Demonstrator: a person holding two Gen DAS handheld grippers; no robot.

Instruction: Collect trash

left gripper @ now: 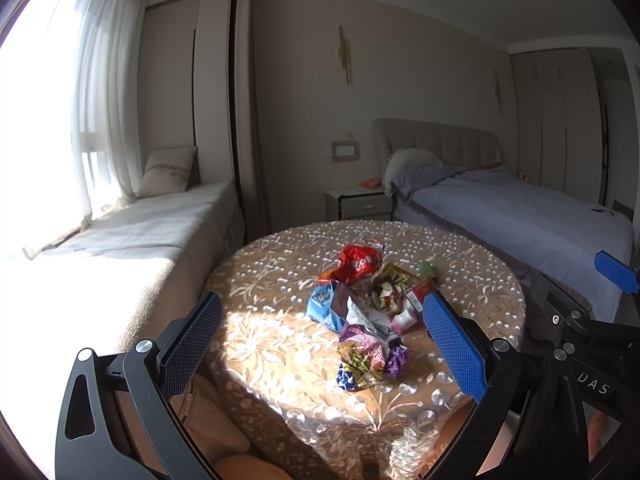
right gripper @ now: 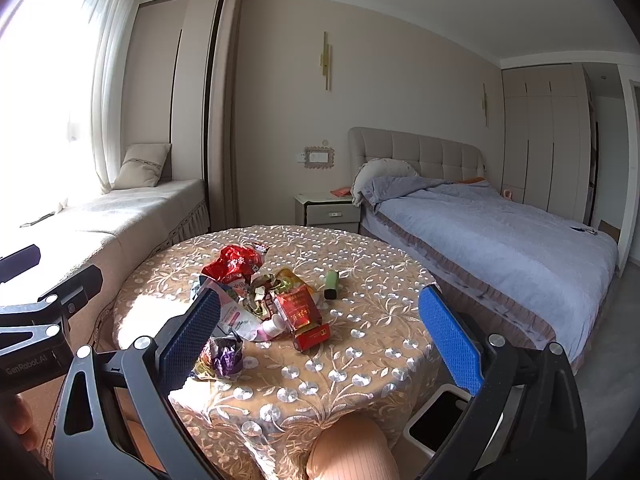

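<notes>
Hovering with jaws wide apart and empty, left gripper [left gripper: 320, 344] and right gripper [right gripper: 320, 340] face crumpled wrappers [left gripper: 360, 304] mid-table [left gripper: 480, 280]; likely light and crinkly, best pinched by a fold.

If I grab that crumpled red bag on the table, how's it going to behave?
The red bag looks like thin, shiny, crumpled film, so probably light and floppy, crushing between the fingers. Its glossy surface may slip. It touches neighbouring wrappers, which might shift.

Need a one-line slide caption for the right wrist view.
Open right claw above a pile of wrappers on the round table, trash bin below.
</notes>
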